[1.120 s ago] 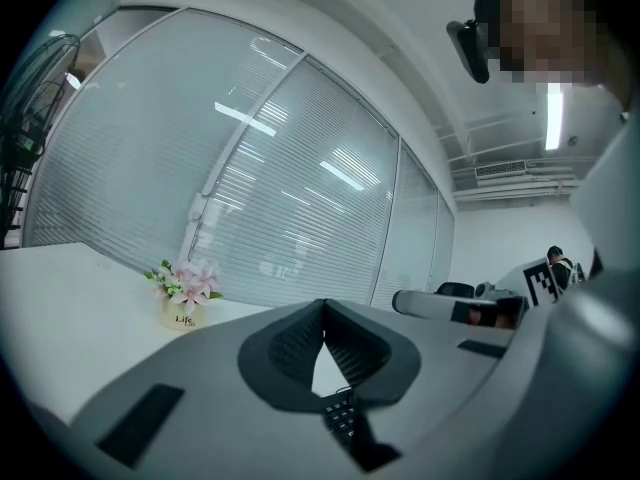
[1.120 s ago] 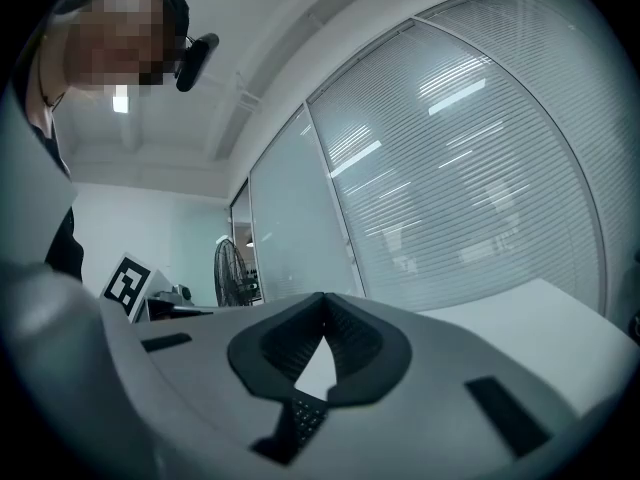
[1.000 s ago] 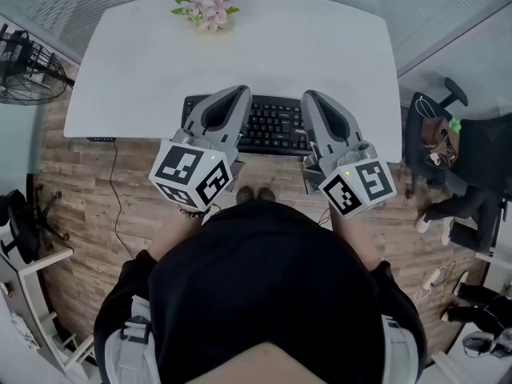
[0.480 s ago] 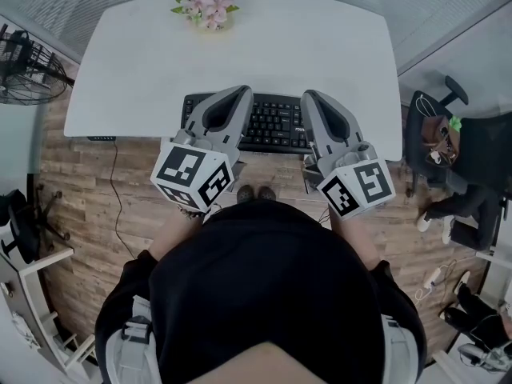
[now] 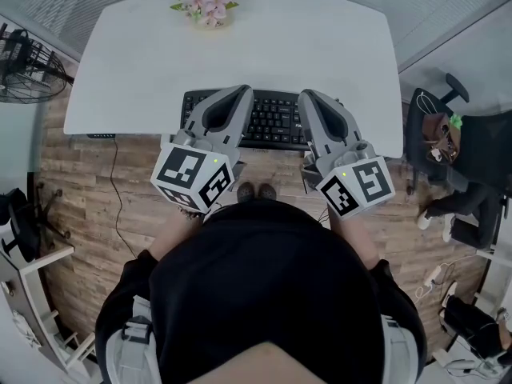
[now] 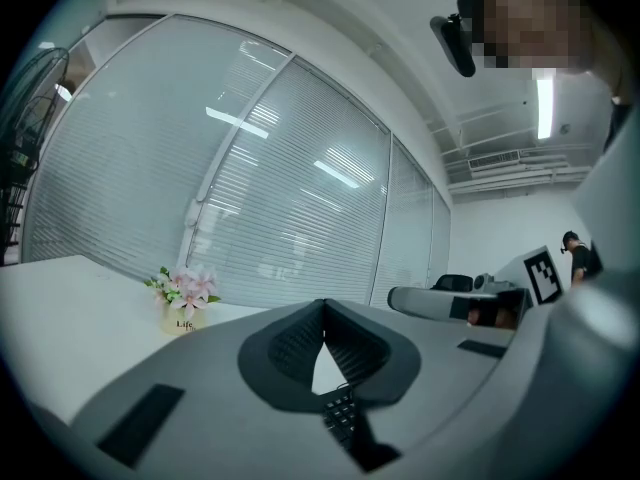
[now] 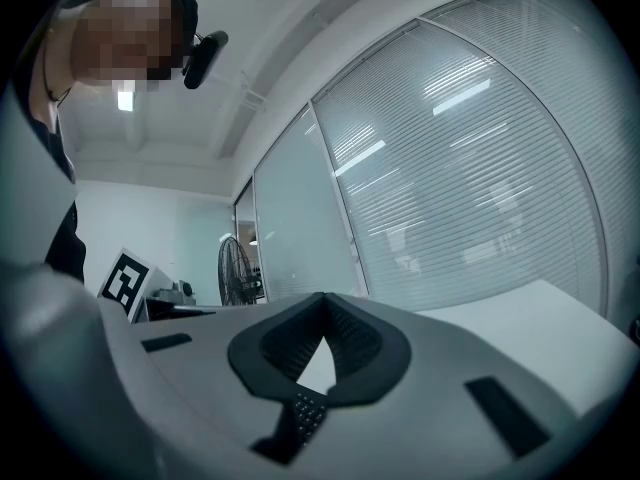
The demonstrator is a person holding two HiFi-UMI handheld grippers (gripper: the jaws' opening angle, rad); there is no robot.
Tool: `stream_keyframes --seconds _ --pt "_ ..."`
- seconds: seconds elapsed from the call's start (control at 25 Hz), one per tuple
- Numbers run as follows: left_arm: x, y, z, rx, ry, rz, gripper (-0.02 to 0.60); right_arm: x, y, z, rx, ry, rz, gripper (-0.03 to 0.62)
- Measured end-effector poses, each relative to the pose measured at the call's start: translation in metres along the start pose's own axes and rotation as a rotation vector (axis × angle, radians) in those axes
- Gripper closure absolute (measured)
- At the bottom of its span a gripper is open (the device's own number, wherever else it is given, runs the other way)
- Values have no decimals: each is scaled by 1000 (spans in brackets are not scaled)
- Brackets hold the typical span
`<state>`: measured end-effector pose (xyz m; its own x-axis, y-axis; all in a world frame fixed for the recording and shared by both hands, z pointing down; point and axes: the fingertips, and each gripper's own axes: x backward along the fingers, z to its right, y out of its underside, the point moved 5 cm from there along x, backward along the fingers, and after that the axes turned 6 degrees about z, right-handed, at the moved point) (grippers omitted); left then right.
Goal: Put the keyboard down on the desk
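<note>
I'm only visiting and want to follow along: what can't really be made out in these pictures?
- Keyboard, head view: its near edge and both ends lie under the left gripper and right gripper, so gripped or merely resting on the desk, cannot tell.
- Both gripper views: only a few keys show below the shut jaws.
- Fan, head view: cut off by the left edge.

Keyboard [image 5: 272, 122] at desk [image 5: 264, 50] front edge (flowers [image 5: 206, 5] behind)
</note>
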<state>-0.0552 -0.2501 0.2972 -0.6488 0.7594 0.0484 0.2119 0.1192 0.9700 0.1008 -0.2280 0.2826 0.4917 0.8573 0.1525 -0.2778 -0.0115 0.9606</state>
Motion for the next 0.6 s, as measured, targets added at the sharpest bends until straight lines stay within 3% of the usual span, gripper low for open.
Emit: stream_keyframes --seconds 0.16,0.6 --pt "1 0 1 -35 -8 -7 569 0 -1 -2 0 -4 -1 591" --pt "2 1 -3 -31 -11 -8 569 -2 0 -4 -13 -12 -4 591"
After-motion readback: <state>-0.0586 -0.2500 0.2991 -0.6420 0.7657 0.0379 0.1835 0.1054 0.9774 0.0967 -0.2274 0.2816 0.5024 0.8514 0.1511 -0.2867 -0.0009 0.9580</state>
